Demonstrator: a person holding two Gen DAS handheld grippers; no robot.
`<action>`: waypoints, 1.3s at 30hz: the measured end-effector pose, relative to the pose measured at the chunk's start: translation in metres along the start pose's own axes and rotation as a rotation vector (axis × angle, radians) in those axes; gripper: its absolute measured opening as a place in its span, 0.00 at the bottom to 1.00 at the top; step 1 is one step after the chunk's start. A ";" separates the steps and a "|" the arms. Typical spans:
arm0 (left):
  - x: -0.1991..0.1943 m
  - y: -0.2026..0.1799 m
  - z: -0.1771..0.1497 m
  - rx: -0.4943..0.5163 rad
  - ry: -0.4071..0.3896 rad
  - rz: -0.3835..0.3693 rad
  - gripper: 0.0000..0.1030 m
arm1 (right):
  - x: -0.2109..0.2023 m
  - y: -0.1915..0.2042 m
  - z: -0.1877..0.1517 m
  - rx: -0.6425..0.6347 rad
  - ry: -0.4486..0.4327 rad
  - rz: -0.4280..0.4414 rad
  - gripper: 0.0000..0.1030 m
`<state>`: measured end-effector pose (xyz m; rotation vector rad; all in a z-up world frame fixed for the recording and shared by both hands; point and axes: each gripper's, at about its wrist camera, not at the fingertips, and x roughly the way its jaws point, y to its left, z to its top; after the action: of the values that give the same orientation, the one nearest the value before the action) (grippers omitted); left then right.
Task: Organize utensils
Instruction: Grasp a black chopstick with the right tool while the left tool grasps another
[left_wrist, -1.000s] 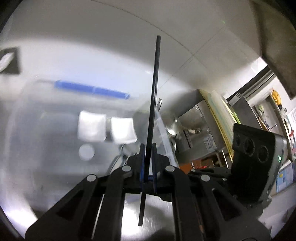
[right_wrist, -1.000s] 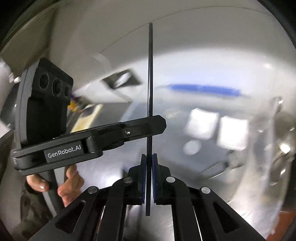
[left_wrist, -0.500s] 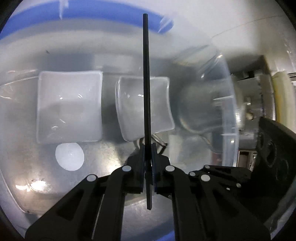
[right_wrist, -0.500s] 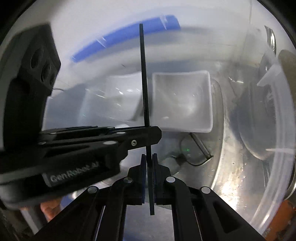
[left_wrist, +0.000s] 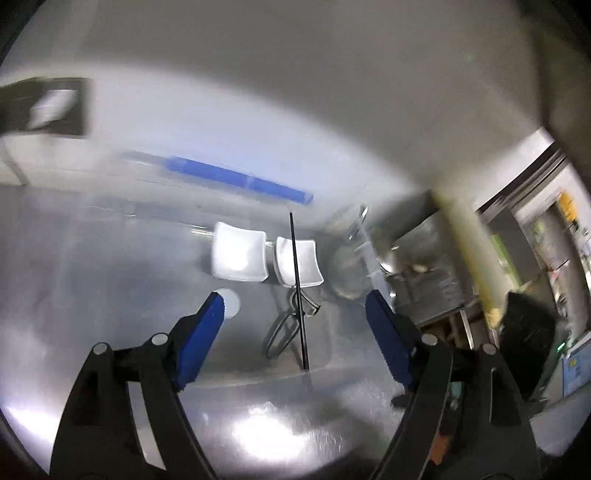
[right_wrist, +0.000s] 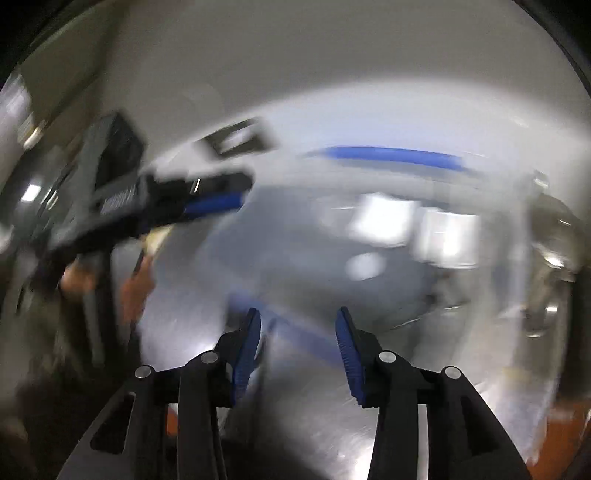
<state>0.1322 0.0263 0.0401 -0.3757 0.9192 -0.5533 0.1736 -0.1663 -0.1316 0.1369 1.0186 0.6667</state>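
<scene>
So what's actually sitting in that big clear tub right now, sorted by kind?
White square dishes: 2
Black chopstick: 1
Small white round disc: 1
Wire utensil: 1
Total: 5

Two white square dishes (left_wrist: 240, 256) side by side on the steel worktop (left_wrist: 110, 280), small white disc (left_wrist: 229, 301) just before them, blue strip (left_wrist: 240, 179) behind.

A thin black chopstick (left_wrist: 298, 291) lies in the clear container, crossing a white dish.
</scene>
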 end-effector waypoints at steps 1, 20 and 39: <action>-0.017 0.009 -0.012 -0.013 -0.018 0.011 0.72 | 0.014 0.018 -0.013 -0.046 0.045 0.005 0.43; -0.077 0.131 -0.201 -0.488 0.023 0.189 0.72 | 0.205 0.105 -0.149 -0.311 0.550 -0.291 0.09; 0.057 0.074 -0.242 -0.545 0.359 -0.108 0.72 | 0.123 0.018 -0.152 0.343 0.475 0.195 0.07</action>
<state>-0.0189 0.0338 -0.1700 -0.8390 1.4056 -0.4694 0.0831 -0.1107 -0.2971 0.3949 1.5900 0.7134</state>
